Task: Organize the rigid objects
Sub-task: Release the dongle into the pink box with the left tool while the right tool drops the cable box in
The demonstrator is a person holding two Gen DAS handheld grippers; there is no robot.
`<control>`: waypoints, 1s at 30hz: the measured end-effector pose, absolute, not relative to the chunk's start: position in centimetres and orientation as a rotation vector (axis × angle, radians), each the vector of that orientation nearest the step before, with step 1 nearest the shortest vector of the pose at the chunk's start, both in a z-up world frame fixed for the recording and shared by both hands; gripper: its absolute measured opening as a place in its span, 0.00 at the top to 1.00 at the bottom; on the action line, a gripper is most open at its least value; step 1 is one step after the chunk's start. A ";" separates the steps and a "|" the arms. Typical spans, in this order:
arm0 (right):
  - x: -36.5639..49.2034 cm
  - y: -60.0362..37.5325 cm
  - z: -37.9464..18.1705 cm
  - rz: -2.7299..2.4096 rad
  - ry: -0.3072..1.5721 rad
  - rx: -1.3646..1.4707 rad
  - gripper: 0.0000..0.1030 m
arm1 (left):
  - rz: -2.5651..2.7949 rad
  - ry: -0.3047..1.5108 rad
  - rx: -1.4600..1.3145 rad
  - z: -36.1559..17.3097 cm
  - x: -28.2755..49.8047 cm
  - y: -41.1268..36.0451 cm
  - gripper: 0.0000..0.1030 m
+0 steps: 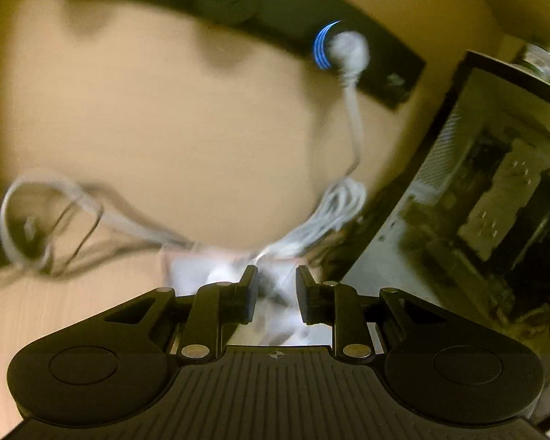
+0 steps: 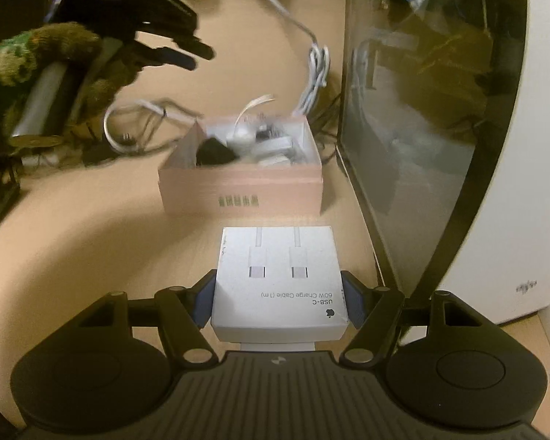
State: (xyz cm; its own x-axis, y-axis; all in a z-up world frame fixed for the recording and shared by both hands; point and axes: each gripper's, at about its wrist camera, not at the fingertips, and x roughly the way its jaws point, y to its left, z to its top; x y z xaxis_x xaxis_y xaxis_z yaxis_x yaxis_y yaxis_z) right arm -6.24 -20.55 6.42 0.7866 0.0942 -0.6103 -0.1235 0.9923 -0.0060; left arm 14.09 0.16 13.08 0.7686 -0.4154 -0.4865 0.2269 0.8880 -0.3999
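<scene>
My right gripper (image 2: 278,300) is shut on a white USB-C cable box (image 2: 278,278), held above the wooden desk in front of a pink open box (image 2: 238,187) that holds white and black chargers. My left gripper (image 1: 273,293) is open and empty, its jaws a small gap apart, hovering high over the pink box's blurred contents (image 1: 216,267). In the right wrist view the left gripper (image 2: 187,53) shows at the upper left, above and left of the pink box, held by a gloved hand.
A black power strip (image 1: 275,11) with a white plug (image 1: 348,51) and white cable (image 1: 355,128) runs along the back. A glass-sided PC case (image 2: 421,110) stands right of the pink box. Looped white cables (image 2: 135,124) lie left of it.
</scene>
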 end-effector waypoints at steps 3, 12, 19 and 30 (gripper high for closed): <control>-6.0 -20.7 5.2 0.117 0.702 -0.055 0.34 | -0.353 0.662 -0.334 10.7 11.4 2.2 0.76; -0.5 -19.7 8.2 0.152 0.611 -0.110 0.34 | -0.288 0.845 -0.229 5.2 3.2 4.2 0.76; 9.6 -17.6 14.8 0.181 0.438 -0.096 0.33 | -0.199 0.855 -0.207 5.0 0.4 7.4 0.76; 10.3 -15.2 7.6 0.186 0.690 -0.145 0.23 | -0.137 0.909 -0.008 3.1 1.5 8.1 0.76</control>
State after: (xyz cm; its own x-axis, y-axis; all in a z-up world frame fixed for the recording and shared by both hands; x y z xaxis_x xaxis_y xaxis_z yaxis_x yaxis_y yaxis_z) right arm 10.34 -15.21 7.64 0.7559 0.1227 -0.6431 -0.2181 0.9734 -0.0707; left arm 1.48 8.08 3.11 0.6061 -0.1218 -0.7860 0.1151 0.9912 -0.0649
